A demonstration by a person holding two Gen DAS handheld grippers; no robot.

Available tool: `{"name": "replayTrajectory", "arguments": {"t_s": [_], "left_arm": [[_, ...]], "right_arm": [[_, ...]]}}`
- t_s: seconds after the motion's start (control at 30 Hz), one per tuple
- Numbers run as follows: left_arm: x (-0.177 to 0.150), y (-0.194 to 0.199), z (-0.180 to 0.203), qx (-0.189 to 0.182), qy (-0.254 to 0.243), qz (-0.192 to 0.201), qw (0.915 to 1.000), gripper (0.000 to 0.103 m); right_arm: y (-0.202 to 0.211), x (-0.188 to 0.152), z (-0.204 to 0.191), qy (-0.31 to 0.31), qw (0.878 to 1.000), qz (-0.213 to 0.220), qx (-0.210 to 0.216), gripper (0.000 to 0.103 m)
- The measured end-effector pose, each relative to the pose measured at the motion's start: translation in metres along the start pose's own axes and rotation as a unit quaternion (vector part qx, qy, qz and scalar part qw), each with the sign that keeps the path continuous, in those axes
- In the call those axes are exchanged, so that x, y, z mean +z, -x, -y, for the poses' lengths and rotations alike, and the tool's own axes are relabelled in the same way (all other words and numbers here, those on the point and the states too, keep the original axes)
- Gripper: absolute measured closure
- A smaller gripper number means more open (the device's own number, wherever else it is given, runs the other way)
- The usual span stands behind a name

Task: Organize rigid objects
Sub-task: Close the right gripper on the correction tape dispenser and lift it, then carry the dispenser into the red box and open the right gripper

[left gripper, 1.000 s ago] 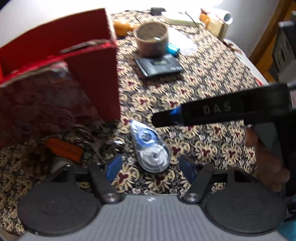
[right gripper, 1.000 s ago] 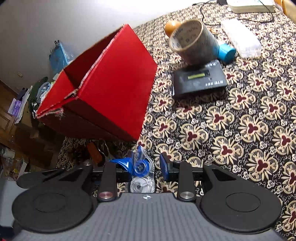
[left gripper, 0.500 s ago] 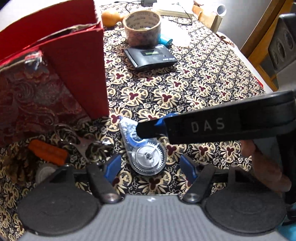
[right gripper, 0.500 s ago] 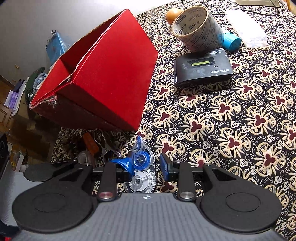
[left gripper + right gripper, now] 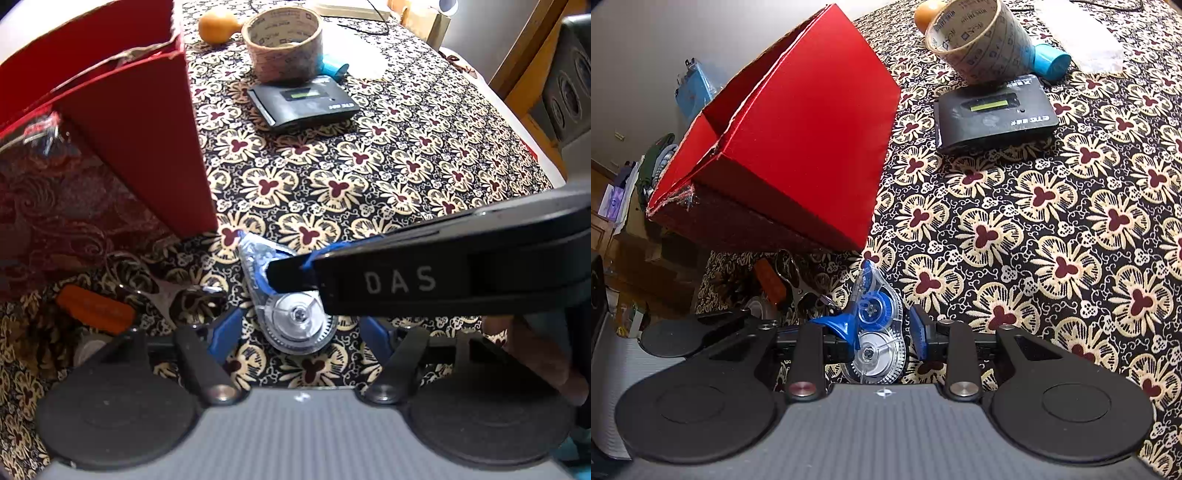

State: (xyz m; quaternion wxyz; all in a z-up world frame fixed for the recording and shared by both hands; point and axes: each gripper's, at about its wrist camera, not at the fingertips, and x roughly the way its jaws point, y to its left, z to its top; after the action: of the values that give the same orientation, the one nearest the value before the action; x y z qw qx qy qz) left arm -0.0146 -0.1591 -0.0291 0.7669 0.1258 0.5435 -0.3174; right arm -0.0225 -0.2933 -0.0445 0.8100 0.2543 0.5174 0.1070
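A clear and blue correction tape dispenser point(image 5: 291, 314) lies on the patterned tablecloth, also shown in the right wrist view point(image 5: 875, 332). My left gripper point(image 5: 301, 332) is open with its blue fingers on either side of the dispenser. My right gripper point(image 5: 882, 332) is open too, straddling the dispenser from the right; its black arm marked DAS point(image 5: 443, 273) crosses over the dispenser. A red box point(image 5: 110, 140) stands just left of it, open at the top point(image 5: 783, 140).
An orange-handled tool point(image 5: 94, 310) and metal scissors point(image 5: 166, 295) lie left of the dispenser. Farther back are a black device point(image 5: 303, 105), a tape roll point(image 5: 282, 40), a blue object point(image 5: 1049, 61) and an orange ball point(image 5: 216, 26). The table edge runs at the right.
Both grippers have moved in and down onto the dispenser. The right gripper's arm now covers the dispenser's middle in the left wrist view. The dispenser has not moved.
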Motion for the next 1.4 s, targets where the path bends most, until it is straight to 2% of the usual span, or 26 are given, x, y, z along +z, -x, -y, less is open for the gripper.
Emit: {"name": "replayTrajectory", "arguments": {"t_s": [0.47,0.7,0.73,0.77,1.13,1.4], "left_arm": [[0.001,-0.003,0.005,0.021,-0.007,-0.002,0.9998,0.032],[0.002,-0.004,0.005,0.025,-0.013,0.001,0.9996,0.044],[0.002,-0.003,0.005,0.025,-0.013,0.005,0.9996,0.053],[0.001,-0.002,0.004,0.022,-0.013,0.010,0.9996,0.057],[-0.008,0.004,-0.007,-0.006,-0.004,0.047,0.9989,0.057],[-0.001,0.017,0.002,-0.015,-0.037,0.071,0.9966,0.057]], "right_arm": [[0.002,-0.003,0.004,-0.019,1.000,0.002,0.014,0.091],[0.003,-0.004,0.004,-0.017,1.000,0.004,0.016,0.091],[0.003,-0.004,0.003,-0.014,1.000,0.004,0.016,0.091],[0.003,-0.004,0.002,-0.012,1.000,0.004,0.015,0.091],[0.002,-0.004,0.001,-0.003,1.000,0.008,0.016,0.093],[0.018,-0.004,0.010,-0.027,0.999,0.030,0.027,0.094]]}}
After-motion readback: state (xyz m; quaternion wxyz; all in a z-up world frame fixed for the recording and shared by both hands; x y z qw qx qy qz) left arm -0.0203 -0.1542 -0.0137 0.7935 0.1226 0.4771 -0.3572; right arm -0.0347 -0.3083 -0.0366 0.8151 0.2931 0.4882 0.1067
